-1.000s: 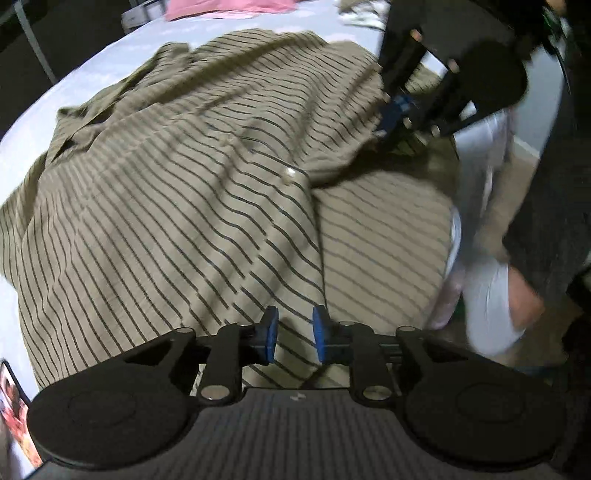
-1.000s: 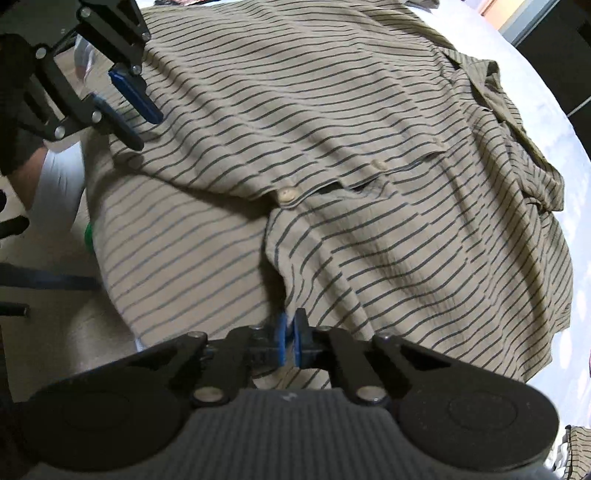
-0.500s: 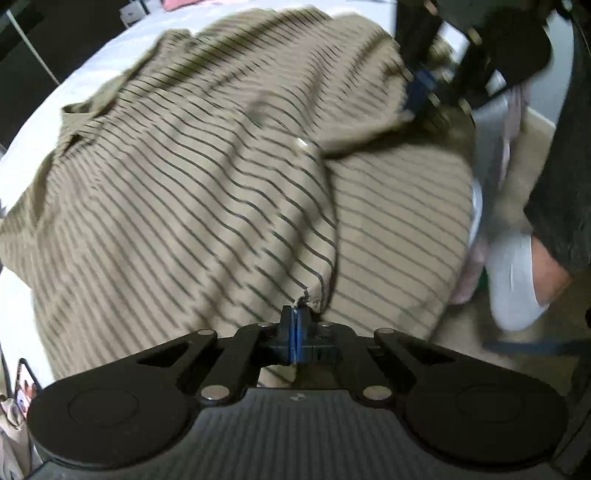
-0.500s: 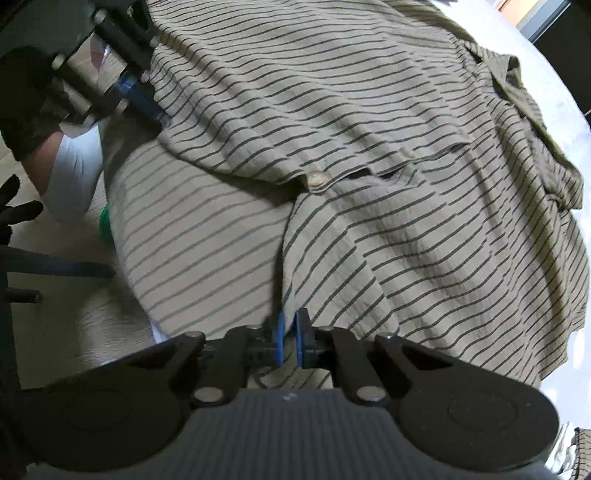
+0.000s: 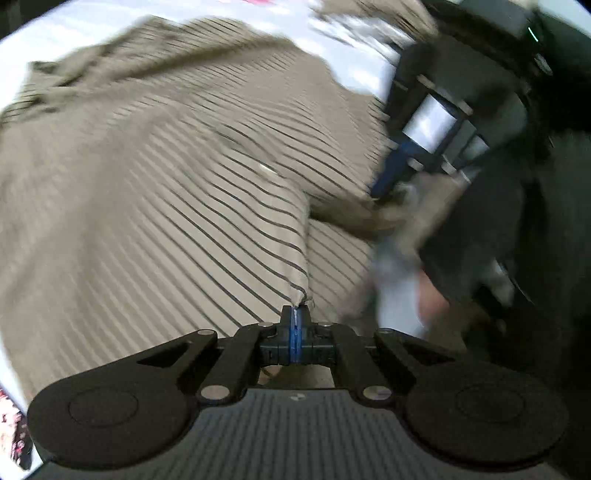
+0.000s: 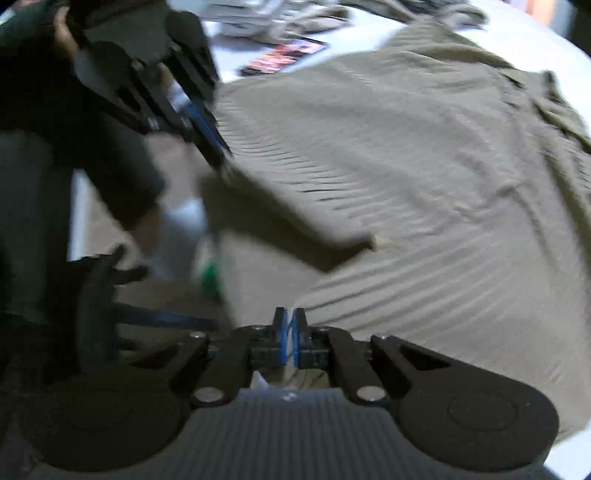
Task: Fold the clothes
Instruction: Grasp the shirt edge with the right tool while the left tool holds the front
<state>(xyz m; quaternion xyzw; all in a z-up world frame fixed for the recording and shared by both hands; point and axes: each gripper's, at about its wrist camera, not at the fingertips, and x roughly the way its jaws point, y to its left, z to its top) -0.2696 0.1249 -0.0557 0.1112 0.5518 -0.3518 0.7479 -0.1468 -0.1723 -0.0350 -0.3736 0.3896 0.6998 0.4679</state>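
Below, your left hand-held gripper has its blue pads pressed together on the hem corner of the striped shirt, at the foot of the front opening; your right hand-held gripper pinches the other hem corner, with a sliver of pale cloth showing between its nearly closed pads. Each hand-held gripper also appears in the other's view, gripping its corner at the near edge of the cloth. The shirt lies spread over a white bed, collar at the far end, hem toward you and hanging a little over the near edge. Both views are blurred, so finer detail of the fabric is unclear

Judging from how it drapes and wrinkles, the shirt is light, thin and limp: it will sag between your two holds and trail behind any lift, and the unbuttoned front panels may slide apart. A button marks the front edge. Take hold at the hem corners, as now, through both layers if you can, and keep the hem taut between your hands so the fold falls straight
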